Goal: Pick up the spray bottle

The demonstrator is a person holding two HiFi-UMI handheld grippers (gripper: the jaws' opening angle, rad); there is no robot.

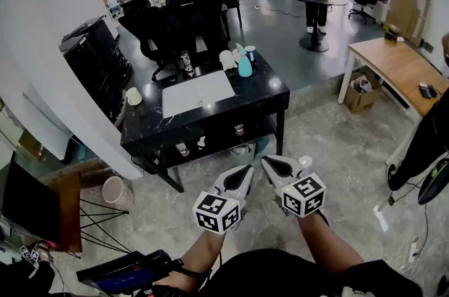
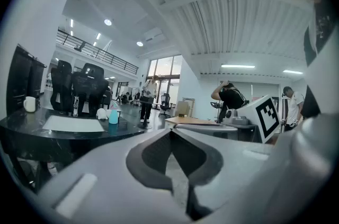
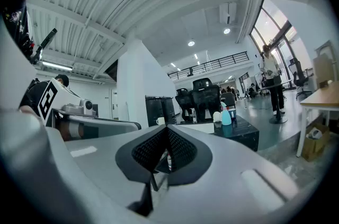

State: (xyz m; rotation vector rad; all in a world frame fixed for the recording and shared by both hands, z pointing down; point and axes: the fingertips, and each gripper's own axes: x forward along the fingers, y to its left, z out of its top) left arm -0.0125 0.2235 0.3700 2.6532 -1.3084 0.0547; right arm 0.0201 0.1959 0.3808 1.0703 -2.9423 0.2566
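Note:
The spray bottle (image 1: 244, 66) is teal with a white-and-pink head. It stands upright near the far edge of a black marble table (image 1: 259, 95), and it shows small in the left gripper view (image 2: 113, 116) and the right gripper view (image 3: 226, 116). My left gripper (image 1: 245, 170) and right gripper (image 1: 268, 162) hang side by side over the floor in front of the table, well short of the bottle. Both point toward the table. Their jaws are shut with nothing between them, as the left gripper (image 2: 170, 133) and right gripper (image 3: 167, 128) views show.
On the table lie a white mat (image 1: 198, 92), white cups (image 1: 226, 59), another cup (image 1: 133, 96) at the left edge and a clear bottle (image 1: 186, 62). Black office chairs (image 1: 175, 22) stand behind it. A pink bin (image 1: 114, 190) sits at the left, a wooden desk (image 1: 400, 64) at the right.

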